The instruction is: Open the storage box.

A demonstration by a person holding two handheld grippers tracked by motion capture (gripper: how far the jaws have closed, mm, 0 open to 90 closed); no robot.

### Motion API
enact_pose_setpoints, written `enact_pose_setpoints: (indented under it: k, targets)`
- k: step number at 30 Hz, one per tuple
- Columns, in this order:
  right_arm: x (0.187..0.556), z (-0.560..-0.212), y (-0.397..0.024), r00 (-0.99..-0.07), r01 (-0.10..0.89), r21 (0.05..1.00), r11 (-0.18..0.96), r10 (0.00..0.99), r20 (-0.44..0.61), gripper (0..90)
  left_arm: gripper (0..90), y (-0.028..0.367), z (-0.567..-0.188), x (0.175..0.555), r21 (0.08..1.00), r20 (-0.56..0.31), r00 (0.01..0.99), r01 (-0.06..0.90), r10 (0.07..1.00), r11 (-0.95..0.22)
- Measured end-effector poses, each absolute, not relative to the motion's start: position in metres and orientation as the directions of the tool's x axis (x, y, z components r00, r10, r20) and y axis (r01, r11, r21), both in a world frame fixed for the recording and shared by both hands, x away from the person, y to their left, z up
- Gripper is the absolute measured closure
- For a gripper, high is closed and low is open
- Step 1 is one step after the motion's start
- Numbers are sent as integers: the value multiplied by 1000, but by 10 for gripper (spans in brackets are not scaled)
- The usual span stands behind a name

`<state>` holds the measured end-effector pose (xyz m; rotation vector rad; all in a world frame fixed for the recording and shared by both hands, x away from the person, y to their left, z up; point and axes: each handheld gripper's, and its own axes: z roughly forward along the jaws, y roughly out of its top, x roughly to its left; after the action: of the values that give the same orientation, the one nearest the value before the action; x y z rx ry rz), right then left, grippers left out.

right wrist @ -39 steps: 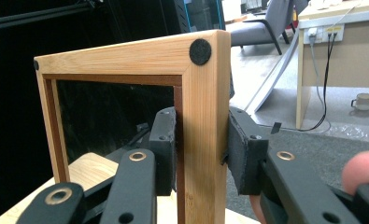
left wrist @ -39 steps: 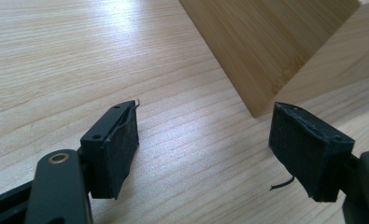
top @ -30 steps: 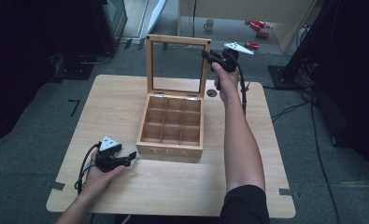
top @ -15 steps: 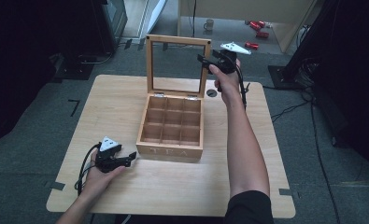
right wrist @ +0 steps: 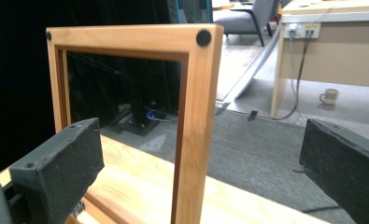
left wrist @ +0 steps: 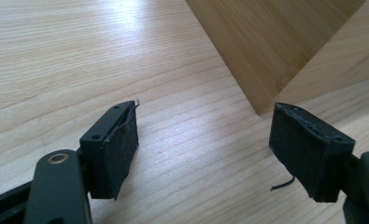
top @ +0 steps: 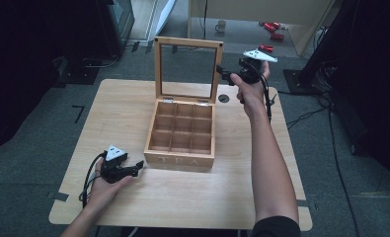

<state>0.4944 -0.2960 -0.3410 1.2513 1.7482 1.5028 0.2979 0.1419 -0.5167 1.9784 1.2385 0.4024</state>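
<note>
A wooden tea box (top: 181, 138) with several empty compartments stands mid-table, its glass-paned lid (top: 186, 69) raised upright. My right gripper (top: 223, 75) is open beside the lid's right edge, held up by a hand. In the right gripper view the lid frame (right wrist: 191, 121) stands between the two black jaws, which do not touch it. My left gripper (top: 136, 168) rests open on the table near the box's front left corner. In the left gripper view the box corner (left wrist: 261, 60) lies just beyond the open jaws, with bare table between them.
The wooden table (top: 108, 113) has a round cable hole (top: 223, 98) to the right of the box. Beyond the far edge, a mug (top: 221, 25) and red items (top: 272, 30) lie on the floor. Dark equipment stands at both sides.
The right gripper has drifted slightly rightward and away from the lid's right edge. The lid stays upright and the left gripper has not moved.
</note>
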Motion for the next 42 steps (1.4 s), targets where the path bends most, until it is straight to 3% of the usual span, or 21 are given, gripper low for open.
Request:
enact_pose_setpoints:
  k: [9, 18, 26, 42]
  targets:
    - [442, -346, -320, -408, 326, 945, -19, 899, 159, 0, 85, 137, -517, 295, 696, -5, 438, 646, 899, -312]
    - [386, -357, -343, -377, 358, 934, -1, 915, 146, 0, 55, 135, -518, 295, 687, 16, 423, 654, 906, -318]
    - [335, -395, -356, -348, 415, 909, 27, 928, 131, 0, 45, 134, -519, 295, 692, 12, 415, 653, 910, -307]
    - [274, -447, -378, -303, 467, 884, 5, 940, 155, 0, 45, 134, -519, 295, 690, 14, 418, 654, 908, -311]
